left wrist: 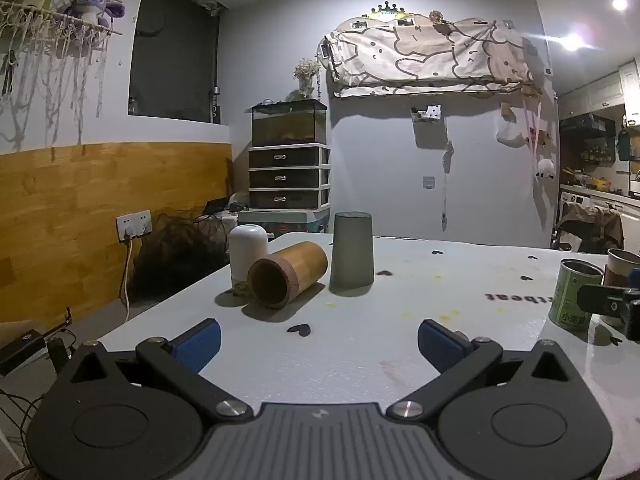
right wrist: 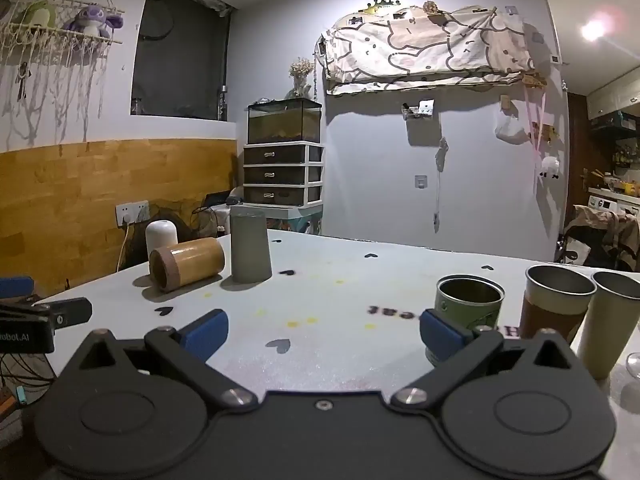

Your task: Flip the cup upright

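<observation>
A bamboo cup (left wrist: pixel 286 274) lies on its side on the white table (left wrist: pixel 360 344), its open mouth facing me; it also shows in the right wrist view (right wrist: pixel 186 264). A grey cup (left wrist: pixel 352 254) stands upside down just right of it, also in the right wrist view (right wrist: pixel 250 248). A white cup (left wrist: pixel 248 254) stands upside down behind the bamboo cup, also in the right wrist view (right wrist: pixel 161 232). My left gripper (left wrist: pixel 319 344) is open and empty, well short of the cups. My right gripper (right wrist: pixel 324 330) is open and empty, beside a green tin (right wrist: pixel 468 312).
The green tin (left wrist: pixel 574 294) stands upright with its mouth open. A brown-sleeved steel cup (right wrist: pixel 556 304) and a cream cup (right wrist: pixel 610 320) stand upright at the right. A glass rim (right wrist: pixel 634 362) shows at the far right edge. The table's left edge drops off beside the white cup.
</observation>
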Available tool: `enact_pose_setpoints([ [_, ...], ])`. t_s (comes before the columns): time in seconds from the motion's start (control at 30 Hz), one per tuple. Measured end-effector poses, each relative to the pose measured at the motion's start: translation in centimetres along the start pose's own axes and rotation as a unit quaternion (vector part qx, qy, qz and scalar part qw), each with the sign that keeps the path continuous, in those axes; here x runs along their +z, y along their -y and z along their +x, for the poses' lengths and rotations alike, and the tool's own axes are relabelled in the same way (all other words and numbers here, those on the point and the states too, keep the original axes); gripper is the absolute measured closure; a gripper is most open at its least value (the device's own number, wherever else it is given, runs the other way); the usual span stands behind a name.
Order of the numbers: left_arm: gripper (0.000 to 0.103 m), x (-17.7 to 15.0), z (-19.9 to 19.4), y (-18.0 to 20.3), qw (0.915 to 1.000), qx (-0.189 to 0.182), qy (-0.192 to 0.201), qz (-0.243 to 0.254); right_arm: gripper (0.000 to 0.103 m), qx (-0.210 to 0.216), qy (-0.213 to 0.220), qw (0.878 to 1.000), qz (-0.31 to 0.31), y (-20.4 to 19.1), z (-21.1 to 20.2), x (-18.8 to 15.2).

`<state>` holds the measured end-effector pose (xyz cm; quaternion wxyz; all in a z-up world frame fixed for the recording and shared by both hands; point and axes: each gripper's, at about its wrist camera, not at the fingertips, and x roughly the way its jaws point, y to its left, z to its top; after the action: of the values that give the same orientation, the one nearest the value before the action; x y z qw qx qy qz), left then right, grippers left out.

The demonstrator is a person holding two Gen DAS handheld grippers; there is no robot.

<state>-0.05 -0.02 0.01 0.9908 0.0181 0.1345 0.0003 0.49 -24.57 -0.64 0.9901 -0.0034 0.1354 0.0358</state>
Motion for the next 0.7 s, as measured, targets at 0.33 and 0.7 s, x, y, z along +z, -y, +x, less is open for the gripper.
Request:
enact_pose_setpoints([
  [0.33, 0.000, 0.06, 0.03, -0.05, 1.0000, -0.003, -0.005, 0.002, 0.000, 0.000, -0.001, 1.000, 0.004, 0.25, -0.04, 0.26],
  [0.7, 0.000, -0.13, -0.05, 0.01, 1.0000, -0.003, -0.004, 0.002, 0.000, -0.003, 0.000, 1.000, 0.008, 0.47, -0.37, 0.40],
])
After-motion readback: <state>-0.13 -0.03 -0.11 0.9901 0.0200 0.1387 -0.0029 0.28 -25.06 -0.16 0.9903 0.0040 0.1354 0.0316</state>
